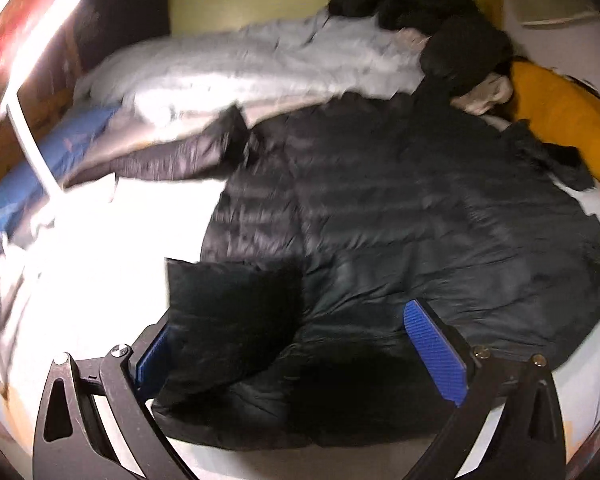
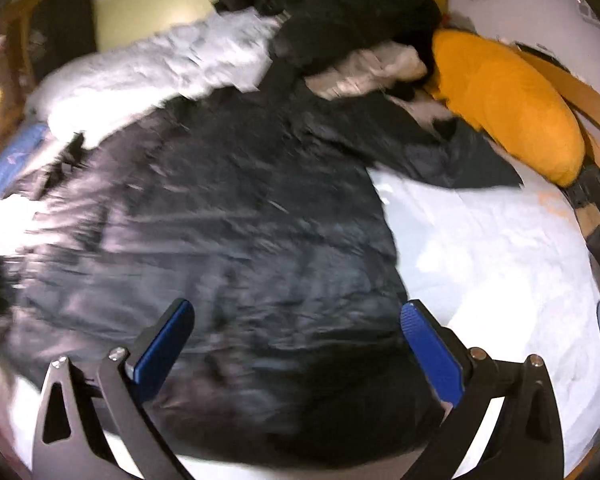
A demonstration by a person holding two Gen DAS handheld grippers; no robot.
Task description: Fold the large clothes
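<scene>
1. Your left gripper (image 1: 300, 348) sits at the bottom of its frame with jaws spread wide. A dark flap of the black puffer jacket (image 1: 380, 208) rises between the blue pads (image 1: 436, 352) and lies against the left one, but nothing is clamped.
2. Your right gripper (image 2: 300, 344) is likewise released at the bottom of its view, fingers apart above the jacket's lower part; contact with the fabric cannot be told through the blur.
3. The black puffer jacket (image 2: 228, 220) lies spread across the white bedsheet (image 2: 480, 248), filling the middle of both frames. One sleeve (image 1: 172, 156) stretches toward the left of the left view.
4. Beyond the jacket, in the upper middle, lies a rumpled light grey garment (image 1: 260, 64).
5. A heap of black clothes (image 2: 340, 8) sits at the top of the frame, touching the grey one.
6. A mustard-yellow pillow (image 2: 504, 104) rests at the upper right, just beside that heap.
7. A blue item (image 1: 60, 152) shows at the left edge.
</scene>
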